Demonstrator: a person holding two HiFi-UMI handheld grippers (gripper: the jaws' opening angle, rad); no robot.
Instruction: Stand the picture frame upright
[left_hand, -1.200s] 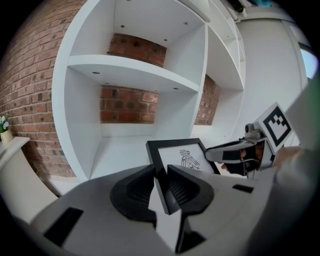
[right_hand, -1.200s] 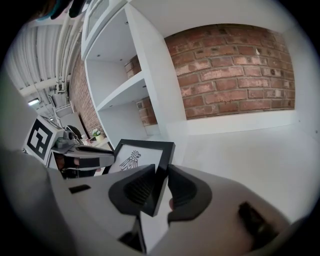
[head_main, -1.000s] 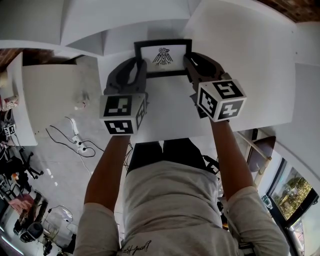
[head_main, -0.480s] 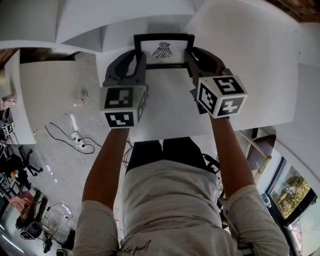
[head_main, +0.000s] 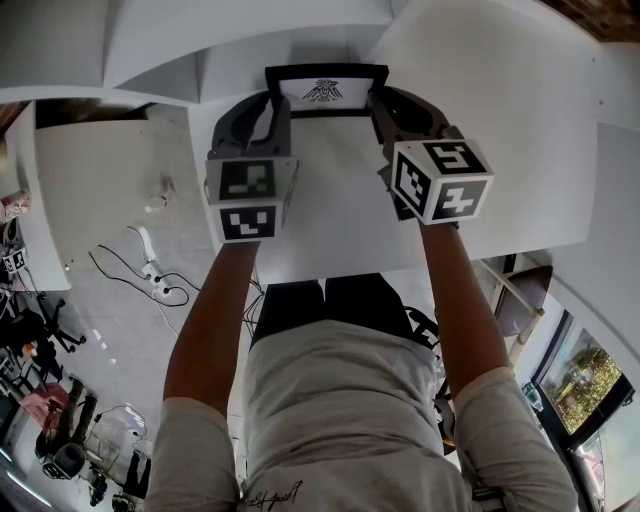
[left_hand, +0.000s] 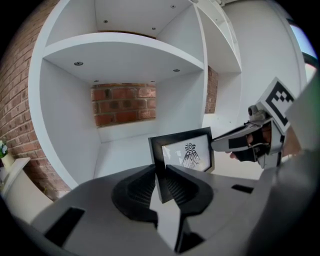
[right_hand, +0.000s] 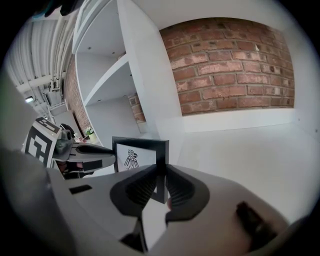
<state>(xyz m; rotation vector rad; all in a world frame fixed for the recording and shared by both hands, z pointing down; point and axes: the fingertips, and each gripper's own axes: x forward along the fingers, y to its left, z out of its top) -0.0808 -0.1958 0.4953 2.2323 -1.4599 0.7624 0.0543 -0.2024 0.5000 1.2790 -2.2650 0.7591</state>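
Picture frame (head_main: 325, 90) at far middle of white shelf (head_main: 330, 200), looks upright or nearly so, print facing near side. Left gripper (head_main: 272, 108) clamps frame's left edge, jaws just closed in further. Right gripper (head_main: 382, 106) clamps right edge. Likely left to do: release, check frame stands alone.

From my head camera I look steeply down from well above onto the white surface (head_main: 330, 190). Each gripper camera sits close behind its own jaws, facing the shelving (left_hand: 125, 55); both share the picture frame (left_hand: 182, 154), seen from opposite ends.
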